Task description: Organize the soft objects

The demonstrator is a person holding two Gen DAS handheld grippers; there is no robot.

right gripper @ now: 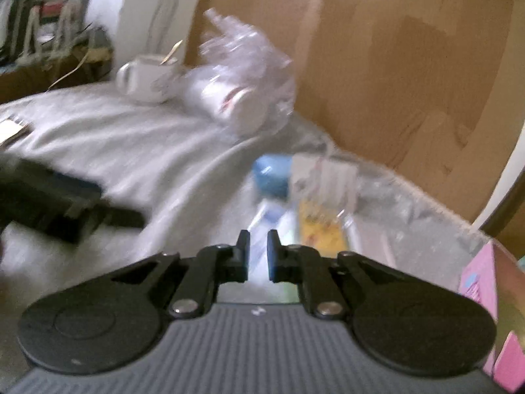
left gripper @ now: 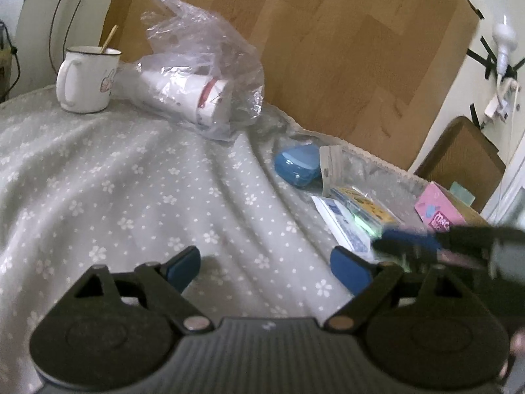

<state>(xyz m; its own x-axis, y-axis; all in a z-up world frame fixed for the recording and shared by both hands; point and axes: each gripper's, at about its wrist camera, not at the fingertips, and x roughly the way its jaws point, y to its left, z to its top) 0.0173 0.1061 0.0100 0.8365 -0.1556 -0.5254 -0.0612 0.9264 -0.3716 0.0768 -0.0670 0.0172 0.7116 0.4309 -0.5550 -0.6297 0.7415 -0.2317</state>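
Note:
A clear plastic bag (left gripper: 210, 65) holding paper cups (left gripper: 190, 98) lies on the grey flowered cloth (left gripper: 115, 180) at the back. Flat soft packets (left gripper: 354, 210) lie at the right beside a blue case (left gripper: 297, 164). My left gripper (left gripper: 265, 262) is open and empty, low over the cloth. My right gripper (right gripper: 257, 249) has its jaws nearly together with a narrow gap, nothing seen between them, hovering just before the packets (right gripper: 315, 226). It shows blurred at the right in the left wrist view (left gripper: 426, 246). The right wrist view is motion-blurred.
A white enamel mug (left gripper: 87, 78) with a stick stands at the back left. A pink box (left gripper: 439, 210) sits at the right edge. A cardboard sheet (left gripper: 328, 32) leans behind the table. The left gripper appears dark at the left in the right wrist view (right gripper: 59, 207).

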